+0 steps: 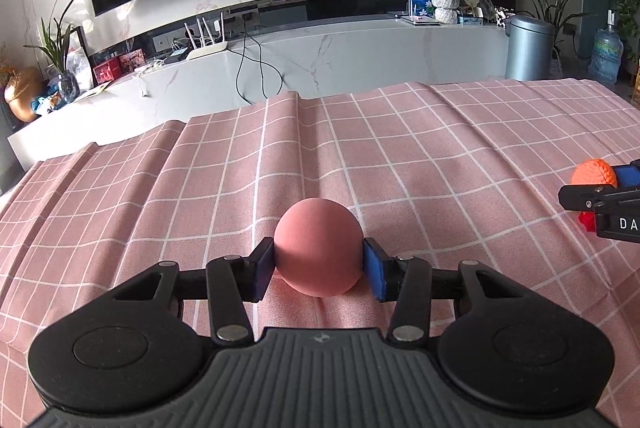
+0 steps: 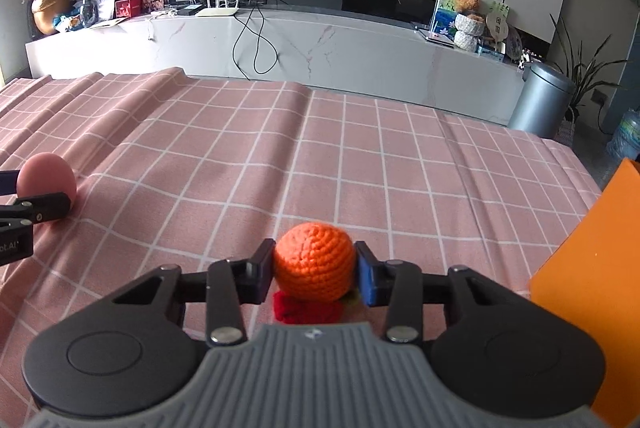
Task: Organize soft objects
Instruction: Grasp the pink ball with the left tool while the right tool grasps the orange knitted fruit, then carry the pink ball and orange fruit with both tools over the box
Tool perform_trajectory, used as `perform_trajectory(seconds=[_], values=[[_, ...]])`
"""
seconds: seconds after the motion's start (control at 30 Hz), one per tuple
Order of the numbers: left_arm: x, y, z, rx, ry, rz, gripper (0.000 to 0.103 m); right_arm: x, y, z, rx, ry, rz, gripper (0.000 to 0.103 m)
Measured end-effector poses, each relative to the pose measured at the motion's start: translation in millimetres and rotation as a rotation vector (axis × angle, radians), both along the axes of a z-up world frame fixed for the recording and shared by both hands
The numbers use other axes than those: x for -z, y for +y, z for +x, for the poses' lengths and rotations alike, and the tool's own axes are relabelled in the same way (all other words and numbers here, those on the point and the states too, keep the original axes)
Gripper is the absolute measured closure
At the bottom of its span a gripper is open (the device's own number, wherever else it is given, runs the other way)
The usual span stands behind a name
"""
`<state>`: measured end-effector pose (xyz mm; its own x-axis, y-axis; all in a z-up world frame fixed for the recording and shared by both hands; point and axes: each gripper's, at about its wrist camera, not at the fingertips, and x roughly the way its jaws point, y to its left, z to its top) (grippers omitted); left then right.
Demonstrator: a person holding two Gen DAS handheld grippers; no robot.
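A smooth pink ball rests on the pink checked tablecloth. My left gripper is shut on it, one blue pad pressing each side. In the right wrist view, an orange crocheted ball sits on a red crocheted piece, with a bit of yellow-green at its right. My right gripper is shut on the orange ball, both pads against it. Each view also catches the other ball at its edge: the pink ball at the far left, the orange ball at the far right.
An orange box stands at the table's right edge, close to my right gripper. The cloth has raised folds towards the far side. Beyond the table are a marble console and a grey bin.
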<state>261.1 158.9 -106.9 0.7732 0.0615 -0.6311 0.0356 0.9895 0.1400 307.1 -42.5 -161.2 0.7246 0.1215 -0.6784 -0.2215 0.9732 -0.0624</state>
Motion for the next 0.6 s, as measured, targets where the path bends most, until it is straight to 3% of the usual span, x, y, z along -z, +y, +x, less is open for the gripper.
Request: perform_trajectory(seconds=[0.33, 0.6], values=[[-22, -9, -27, 0.003, -0.042, -0.071, 0.055, -26, -5, -40, -0.059, -0.016, 0.035, 0.062], [-54, -37, -76, 0.048, -0.068, -0.155, 0.054, -64, -26, -93, -0.093, -0.064, 0.090, 0.062]])
